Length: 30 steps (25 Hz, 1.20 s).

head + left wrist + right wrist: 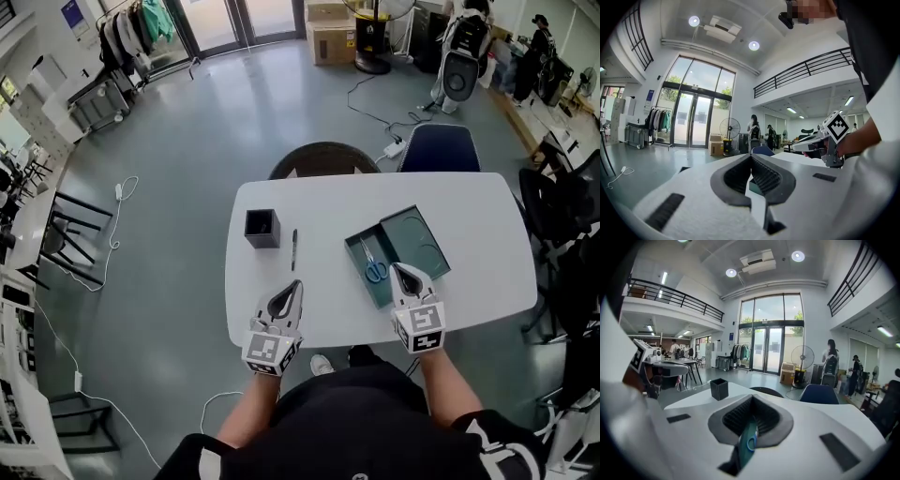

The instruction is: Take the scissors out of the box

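— What takes up most of the white rounded table?
— A dark teal open box; the right gripper hides its near corner.
— And the grippers' fingers?
— Both pairs are pressed together and hold nothing. The left gripper hovers well apart from the box.
— The blue-handled scissors?
— They lie in the box's left half. The blades are hard to make out, and the right gripper view shows only one handle loop.
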Motion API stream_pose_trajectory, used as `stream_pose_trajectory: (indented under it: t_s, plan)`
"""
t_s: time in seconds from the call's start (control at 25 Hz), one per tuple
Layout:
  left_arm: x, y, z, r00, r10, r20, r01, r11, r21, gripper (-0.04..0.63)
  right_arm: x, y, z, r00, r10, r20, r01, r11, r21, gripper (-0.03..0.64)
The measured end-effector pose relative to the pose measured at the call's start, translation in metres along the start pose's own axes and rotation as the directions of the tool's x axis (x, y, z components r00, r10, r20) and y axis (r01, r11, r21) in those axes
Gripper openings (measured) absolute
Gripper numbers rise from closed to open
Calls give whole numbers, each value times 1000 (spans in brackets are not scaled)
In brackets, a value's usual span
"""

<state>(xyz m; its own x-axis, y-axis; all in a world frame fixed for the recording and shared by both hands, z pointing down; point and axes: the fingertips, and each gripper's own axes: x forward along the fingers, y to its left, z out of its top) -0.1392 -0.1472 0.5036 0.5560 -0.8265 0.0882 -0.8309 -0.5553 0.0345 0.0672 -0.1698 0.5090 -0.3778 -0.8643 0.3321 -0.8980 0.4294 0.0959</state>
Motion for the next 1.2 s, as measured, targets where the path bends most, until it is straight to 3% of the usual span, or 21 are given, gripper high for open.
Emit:
stream_pose_trajectory:
  t_s: [0.12,0.2,0.44,0.8,1.08,1.2]
  plan:
    - [16,0,-6,1000,-9,-14,9,1000,-10,9,16,-4,-21,996,36,-87,-35,999,14,18]
    - [25,2,-5,1000,-11,-16,11,1000,-15,9,27,-4,-38,985,69,-157,-65,997,32,60]
    - [42,10,-19,999,-13,-50,11,999,-31,10,63,-6,-91,928,115,-355,-92,993,80,92]
    - [49,36,-29,995,0,-103,-4,999,-43,9,112,-4,-151,812,121,-571,-86,992,88,92]
    - [55,30,-32,995,-7,-101,2,999,-46,9,125,-10,-171,736,106,-668,-104,994,44,92]
    - [54,31,-33,995,-4,-101,0,999,-46,9,129,-5,-183,696,139,-705,-109,990,88,109]
